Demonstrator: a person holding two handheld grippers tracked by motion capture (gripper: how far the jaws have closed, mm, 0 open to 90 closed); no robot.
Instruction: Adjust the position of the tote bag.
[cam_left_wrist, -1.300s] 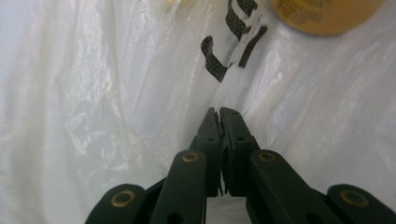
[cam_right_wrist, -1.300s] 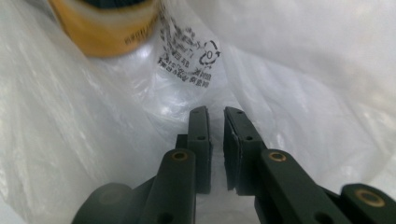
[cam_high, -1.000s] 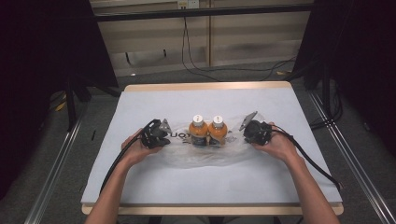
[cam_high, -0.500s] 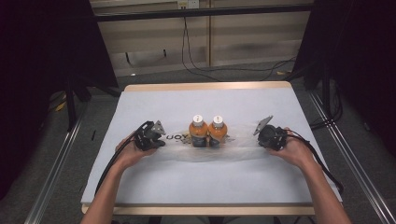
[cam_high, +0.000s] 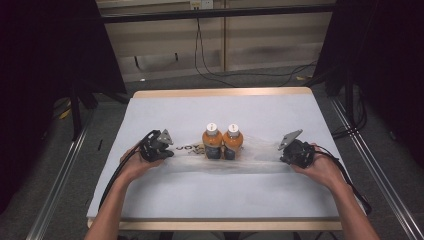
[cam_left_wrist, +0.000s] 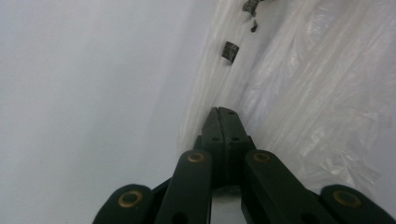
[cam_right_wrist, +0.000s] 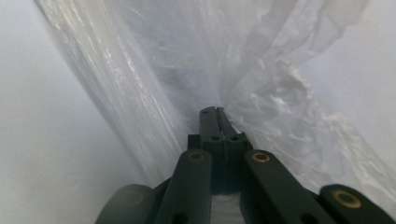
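High view: bag (cam_high: 250, 159) film hard to see, bottles (cam_high: 222, 141) inside at table centre. Left gripper (cam_high: 167, 150) at 9 o'clock and right gripper (cam_high: 281, 152) at 3 o'clock, both clamped on bag edges.

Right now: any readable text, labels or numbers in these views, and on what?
None can be read for certain.
Clear plastic bag: dark print, too blurred in the high view; the left gripper view shows only black fragments.
Two orange bottles: dark labels, too small to read.
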